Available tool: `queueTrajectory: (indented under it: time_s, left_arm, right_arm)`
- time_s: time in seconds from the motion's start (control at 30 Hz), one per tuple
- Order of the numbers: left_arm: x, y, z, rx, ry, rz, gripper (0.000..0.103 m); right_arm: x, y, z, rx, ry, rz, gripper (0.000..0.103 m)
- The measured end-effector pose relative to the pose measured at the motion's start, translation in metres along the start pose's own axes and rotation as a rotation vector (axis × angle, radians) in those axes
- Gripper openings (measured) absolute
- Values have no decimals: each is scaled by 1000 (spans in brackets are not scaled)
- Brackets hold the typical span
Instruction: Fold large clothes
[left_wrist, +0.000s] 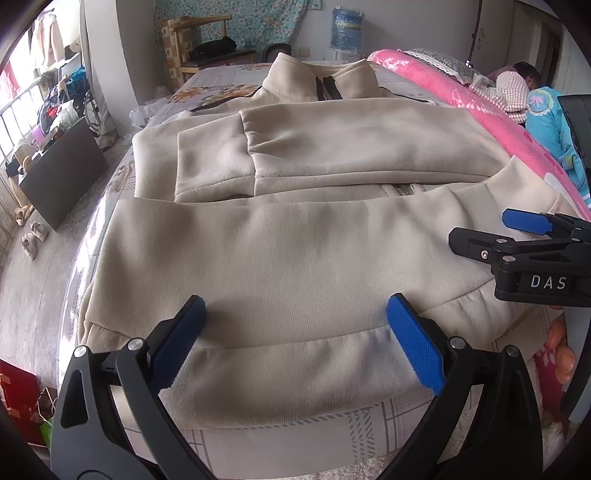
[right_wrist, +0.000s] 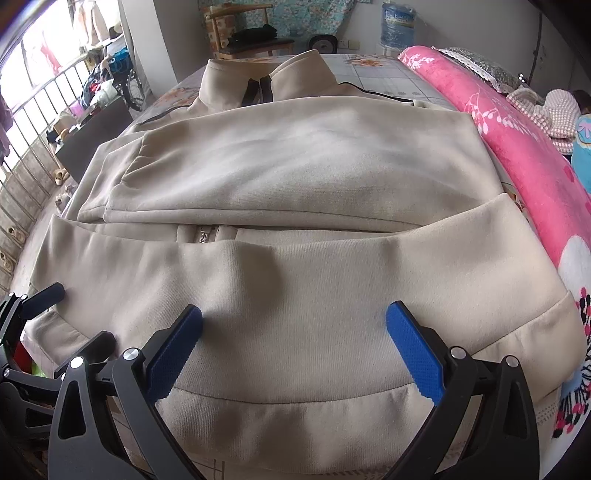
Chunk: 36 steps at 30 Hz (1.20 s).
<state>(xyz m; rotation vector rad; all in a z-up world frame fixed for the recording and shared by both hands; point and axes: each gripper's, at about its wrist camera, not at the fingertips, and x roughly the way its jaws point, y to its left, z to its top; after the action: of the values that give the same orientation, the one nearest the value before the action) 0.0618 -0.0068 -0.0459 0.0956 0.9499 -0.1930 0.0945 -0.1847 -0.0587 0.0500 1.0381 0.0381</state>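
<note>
A: Where's the beige jacket (left_wrist: 295, 236)?

B: Flat on the bed (left_wrist: 332, 432), sleeves crossed, hem turned up at six o'clock. Left claw (left_wrist: 295, 343) spread above the hem, pinching nothing.

A: Right claw (right_wrist: 295, 350)?

B: Spread too, empty. A shallow pinch on one layer could drag the crossed sleeves askew.

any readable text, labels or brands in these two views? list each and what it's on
"DAS": white letters on the black body of the right gripper, seen at the right edge of the left wrist view.
Water jug at the far wall: its blue label carries print, too blurred to read in either view.
Zipper tab on the beige jacket: faint marks, too small to read.
Nothing else legible.
</note>
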Motion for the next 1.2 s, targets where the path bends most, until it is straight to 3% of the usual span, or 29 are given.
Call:
queueTrajectory:
  time_s: [0.8, 1.03, 1.2]
  left_arm:
    - [6, 1, 11, 9, 94, -7, 96]
    - [-11, 17, 16, -35, 24, -35, 96]
    - [-47, 32, 53, -31, -81, -21, 95]
  right_arm:
    - [3, -1, 7, -23, 82, 12, 97]
    - [3, -4, 13, -36, 143, 32, 97]
    - [-18, -14, 20, -5, 123, 94, 97]
